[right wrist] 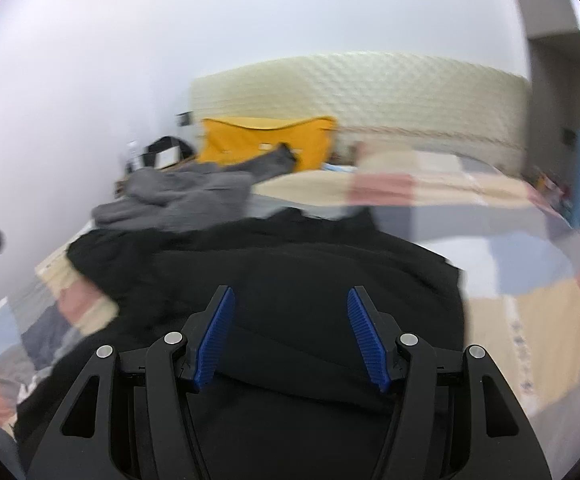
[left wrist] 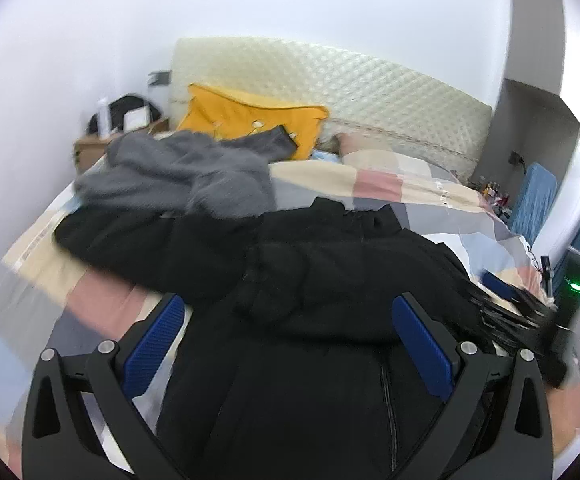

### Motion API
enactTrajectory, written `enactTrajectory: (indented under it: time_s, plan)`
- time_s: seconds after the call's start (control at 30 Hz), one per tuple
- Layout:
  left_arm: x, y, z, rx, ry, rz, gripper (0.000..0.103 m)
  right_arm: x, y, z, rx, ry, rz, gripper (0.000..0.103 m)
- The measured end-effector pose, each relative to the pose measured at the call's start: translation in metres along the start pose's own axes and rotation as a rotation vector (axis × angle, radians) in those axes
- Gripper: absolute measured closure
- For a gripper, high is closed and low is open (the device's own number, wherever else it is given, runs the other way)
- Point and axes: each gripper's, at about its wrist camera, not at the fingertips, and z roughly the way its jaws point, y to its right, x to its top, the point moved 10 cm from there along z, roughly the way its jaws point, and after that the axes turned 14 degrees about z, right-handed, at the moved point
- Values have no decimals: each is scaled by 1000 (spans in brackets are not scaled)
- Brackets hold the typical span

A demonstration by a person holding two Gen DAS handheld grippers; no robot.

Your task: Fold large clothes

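Note:
A large black jacket lies spread and rumpled on the patchwork bedspread; it also fills the middle of the right wrist view. My left gripper is open, its blue pads wide apart above the jacket, holding nothing. My right gripper is open above the jacket's middle, blue pads apart and empty. A grey sweater lies crumpled behind the jacket at the left, also seen in the right wrist view. Both views are motion-blurred.
A yellow pillow leans on the cream quilted headboard. A bedside table with dark items stands at the far left. A blue chair and a device with a green light stand at the right.

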Motion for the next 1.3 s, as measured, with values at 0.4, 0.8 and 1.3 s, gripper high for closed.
enactTrajectory:
  time_s: [0.4, 0.8, 1.3]
  plan:
    - [-63, -22, 163, 6, -272, -68, 13, -61, 138, 35, -233, -171, 97, 25]
    - [-103, -36, 213, 54, -376, -86, 19, -105, 181, 54, -317, -275, 165, 24]
    - [-89, -21, 217, -6, -300, -84, 89, -74, 181, 54, -310, -121, 176, 24]
